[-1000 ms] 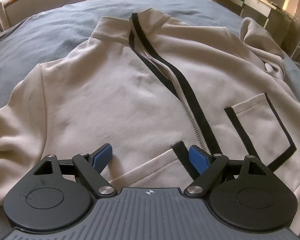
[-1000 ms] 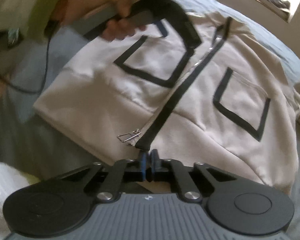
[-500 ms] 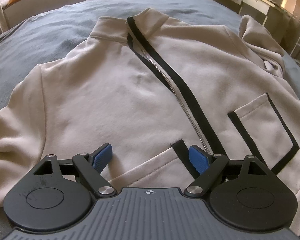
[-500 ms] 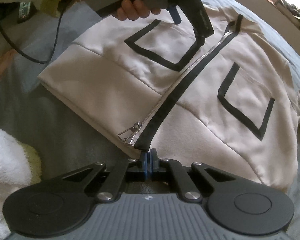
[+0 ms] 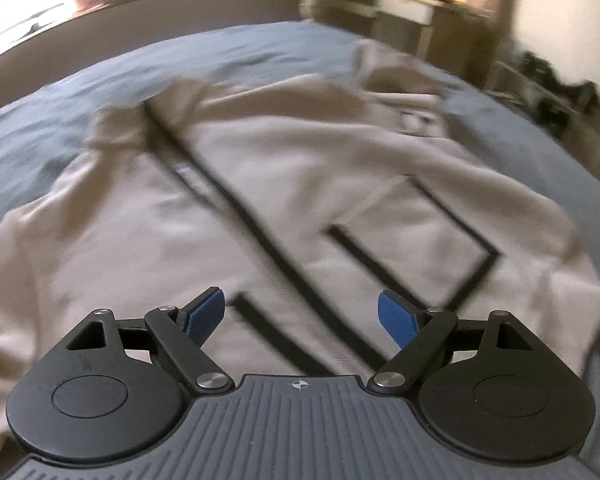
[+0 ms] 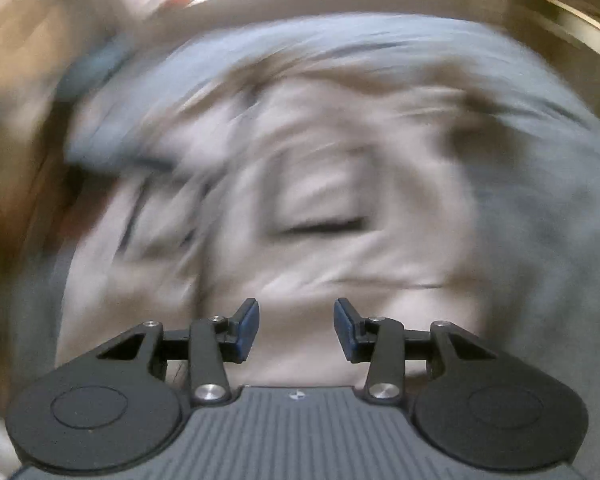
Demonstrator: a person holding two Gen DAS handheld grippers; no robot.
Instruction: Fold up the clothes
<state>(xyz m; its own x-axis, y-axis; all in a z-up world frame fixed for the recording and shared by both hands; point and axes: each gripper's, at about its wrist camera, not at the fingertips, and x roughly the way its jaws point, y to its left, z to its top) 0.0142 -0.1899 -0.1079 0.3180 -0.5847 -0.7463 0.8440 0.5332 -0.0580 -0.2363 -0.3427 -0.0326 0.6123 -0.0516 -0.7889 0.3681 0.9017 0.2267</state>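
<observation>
A cream zip jacket [image 5: 308,184] with black trim lies spread flat on a grey-blue bed [image 5: 44,128]; its black zip band [image 5: 236,216] runs diagonally and a black-edged pocket [image 5: 412,236] shows on the right. My left gripper [image 5: 300,314] hovers over the jacket's lower front, open wide, nothing between its blue pads. In the right wrist view everything is smeared by motion; the cream jacket [image 6: 340,216] fills the middle. My right gripper [image 6: 296,326] is over the cloth with its jaws opening, and no cloth sits between the pads.
A light cabinet and shelves [image 5: 404,16] stand beyond the bed's far right corner. A bright window ledge [image 5: 60,8] runs along the back left. Grey-blue bedding [image 6: 540,208] surrounds the jacket on all sides.
My right gripper has let go of the jacket's hem by the zip end, opened, and swung away with a strong roll. My left gripper shifted sideways over the jacket, still open.
</observation>
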